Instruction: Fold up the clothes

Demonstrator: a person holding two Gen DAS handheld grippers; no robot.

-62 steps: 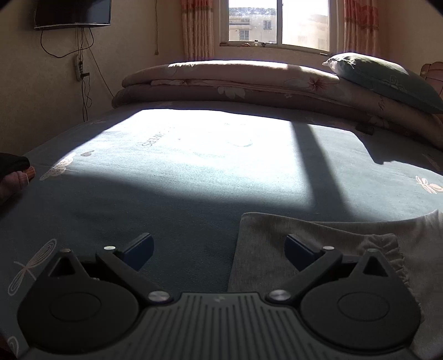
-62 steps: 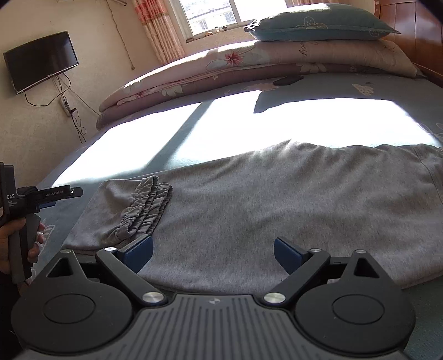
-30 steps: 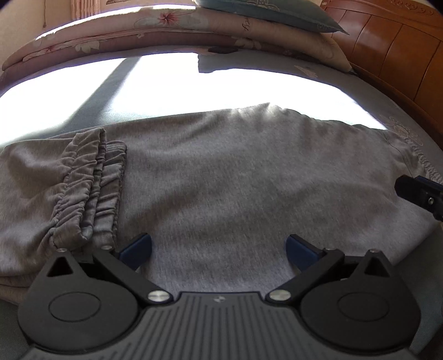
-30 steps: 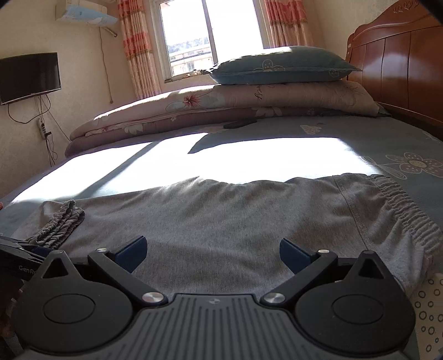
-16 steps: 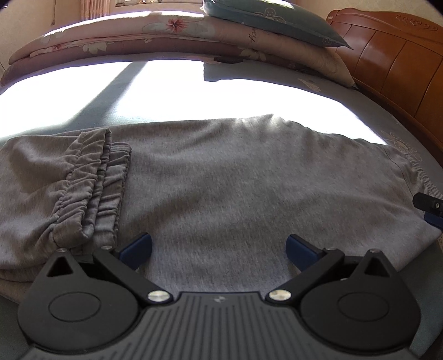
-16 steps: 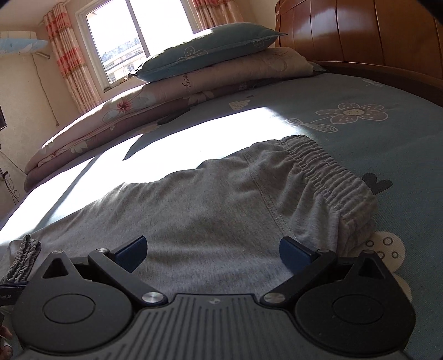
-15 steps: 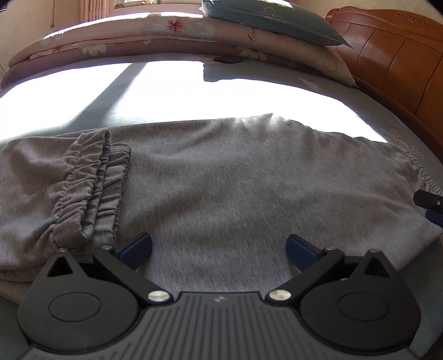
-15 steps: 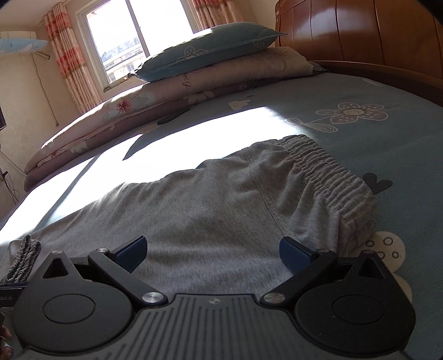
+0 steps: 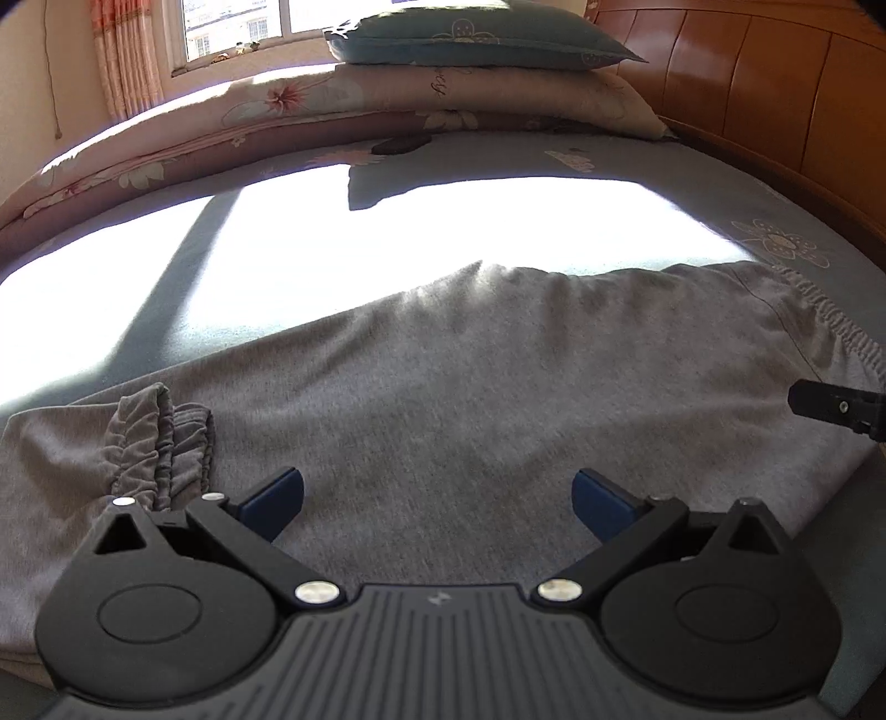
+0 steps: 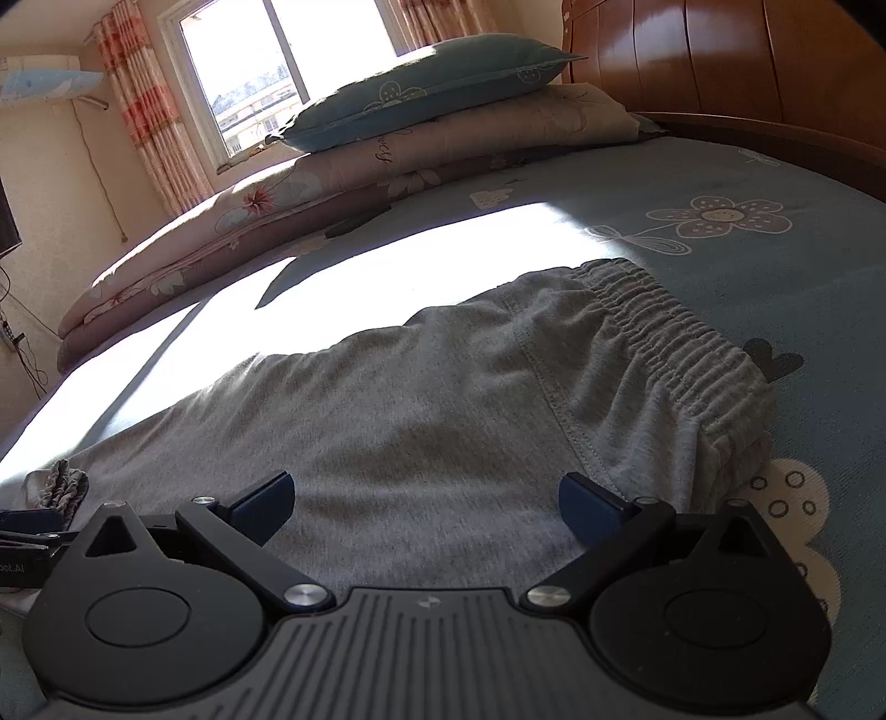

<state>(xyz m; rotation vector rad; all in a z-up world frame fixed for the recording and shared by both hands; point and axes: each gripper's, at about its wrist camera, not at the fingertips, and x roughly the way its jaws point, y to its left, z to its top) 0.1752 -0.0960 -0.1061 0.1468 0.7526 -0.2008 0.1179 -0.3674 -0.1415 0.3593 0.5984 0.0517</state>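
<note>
Grey sweatpants (image 9: 470,387) lie flat across the blue bedsheet, folded lengthwise. The elastic cuffs (image 9: 160,443) are turned back on the legs at the left; the gathered waistband (image 10: 681,343) is at the right. My left gripper (image 9: 437,498) hovers open over the near edge of the legs, just right of the cuffs, with nothing between its fingers. My right gripper (image 10: 426,501) is open over the near edge of the seat, left of the waistband (image 9: 830,315). The tip of the right gripper (image 9: 836,410) shows at the right edge of the left wrist view.
A folded floral quilt (image 9: 332,116) with a teal pillow (image 9: 476,39) on top runs along the far side of the bed. A dark small object (image 9: 401,144) lies in front of the quilt. A wooden headboard (image 10: 720,61) stands at the right. Strong sun covers the sheet (image 9: 387,243) beyond the pants.
The left gripper's view has lifted and pulled back a little, so the cuffs sit further left and lower. The right gripper has barely shifted over the waistband end. Both stay open.
</note>
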